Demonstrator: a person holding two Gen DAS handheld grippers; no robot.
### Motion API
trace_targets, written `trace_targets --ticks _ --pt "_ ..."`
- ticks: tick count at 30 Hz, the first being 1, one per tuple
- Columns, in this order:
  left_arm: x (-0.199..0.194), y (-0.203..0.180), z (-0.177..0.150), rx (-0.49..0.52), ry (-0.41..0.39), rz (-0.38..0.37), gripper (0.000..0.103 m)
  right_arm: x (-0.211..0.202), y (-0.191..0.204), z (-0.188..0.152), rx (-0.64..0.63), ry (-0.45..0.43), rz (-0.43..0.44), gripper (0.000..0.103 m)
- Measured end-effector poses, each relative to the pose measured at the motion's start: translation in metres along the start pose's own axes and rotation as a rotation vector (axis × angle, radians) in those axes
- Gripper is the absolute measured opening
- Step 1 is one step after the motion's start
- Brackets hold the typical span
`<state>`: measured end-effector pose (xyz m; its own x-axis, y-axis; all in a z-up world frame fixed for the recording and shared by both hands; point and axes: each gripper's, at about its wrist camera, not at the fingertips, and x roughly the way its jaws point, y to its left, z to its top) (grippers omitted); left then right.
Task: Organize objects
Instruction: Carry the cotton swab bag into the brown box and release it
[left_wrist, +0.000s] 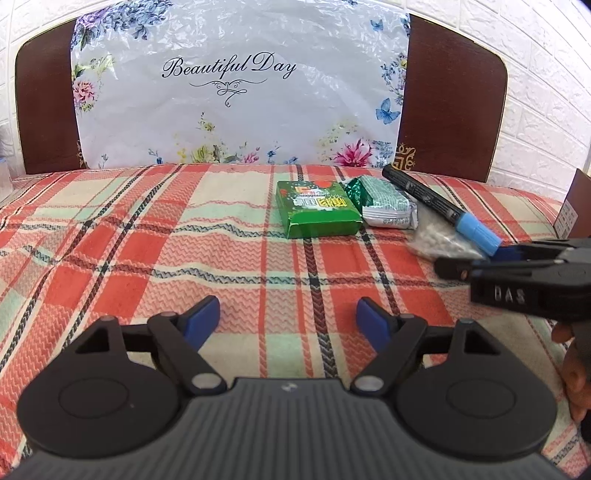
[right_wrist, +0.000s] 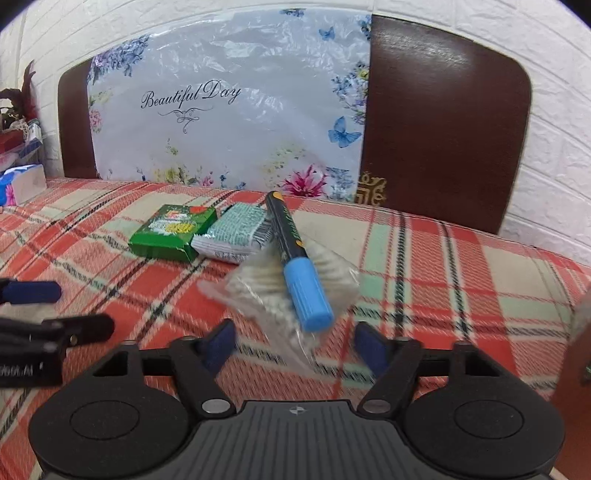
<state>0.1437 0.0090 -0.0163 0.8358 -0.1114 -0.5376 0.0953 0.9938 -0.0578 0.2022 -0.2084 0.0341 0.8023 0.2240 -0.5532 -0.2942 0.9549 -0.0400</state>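
Note:
On the plaid blanket lie a green box (left_wrist: 317, 208) (right_wrist: 173, 232), a green-and-white snack packet (left_wrist: 386, 203) (right_wrist: 236, 236), a black marker with a blue cap (left_wrist: 443, 206) (right_wrist: 295, 258) and a clear bag of cotton swabs (left_wrist: 439, 242) (right_wrist: 291, 295) under the marker. My left gripper (left_wrist: 288, 321) is open and empty, well short of the objects. My right gripper (right_wrist: 295, 343) is open, its fingers on either side of the bag's near end and the marker's cap; it also shows in the left wrist view (left_wrist: 517, 266).
A brown headboard (left_wrist: 454, 96) with a flowered "Beautiful Day" plastic sheet (left_wrist: 236, 81) stands behind the blanket (left_wrist: 147, 240). A tissue pack (right_wrist: 22, 184) and clutter sit far left. My left gripper's fingers (right_wrist: 55, 325) reach in from the left.

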Motion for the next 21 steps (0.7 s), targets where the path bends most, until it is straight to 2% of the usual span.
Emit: trace_targets --ticks 1,2,7,10,12,17,18,19,20,21 --pt "0.0 0.0 -0.001 -0.001 0.0 0.0 0.082 0.001 0.0 0.002 0.006 -0.001 0.014 0.028" --pt "0.0 0.0 -0.001 0.0 -0.001 -0.001 0.082 0.001 0.001 0.002 0.003 -0.001 0.014 0.019" --pt "-0.001 -0.001 -0.001 0.0 -0.001 0.0 0.083 -0.016 0.005 -0.009 0.03 0.006 0.021 0.009" --pt "-0.001 -0.002 -0.001 0.001 -0.001 0.001 0.083 -0.046 0.003 -0.026 0.103 0.02 0.07 0.009" --pt "-0.001 -0.003 -0.001 0.005 0.001 0.005 0.083 -0.072 0.005 -0.045 0.104 0.021 0.077 0.009" --pt "-0.005 -0.008 0.005 0.011 0.057 0.002 0.083 -0.139 0.018 -0.091 0.023 0.021 0.01 0.01" --pt "-0.009 -0.011 0.008 -0.014 0.076 -0.03 0.082 -0.148 0.018 -0.097 0.005 0.023 -0.002 0.012" --pt "-0.016 -0.014 0.011 -0.048 0.091 -0.093 0.08 -0.156 0.017 -0.102 -0.011 0.023 -0.013 0.018" --pt "-0.022 -0.019 0.013 -0.077 0.108 -0.168 0.079 -0.163 0.015 -0.106 -0.017 0.024 -0.017 0.031" --pt "-0.028 -0.028 0.014 -0.085 0.125 -0.237 0.079 -0.166 0.014 -0.107 -0.014 0.025 -0.022 0.038"
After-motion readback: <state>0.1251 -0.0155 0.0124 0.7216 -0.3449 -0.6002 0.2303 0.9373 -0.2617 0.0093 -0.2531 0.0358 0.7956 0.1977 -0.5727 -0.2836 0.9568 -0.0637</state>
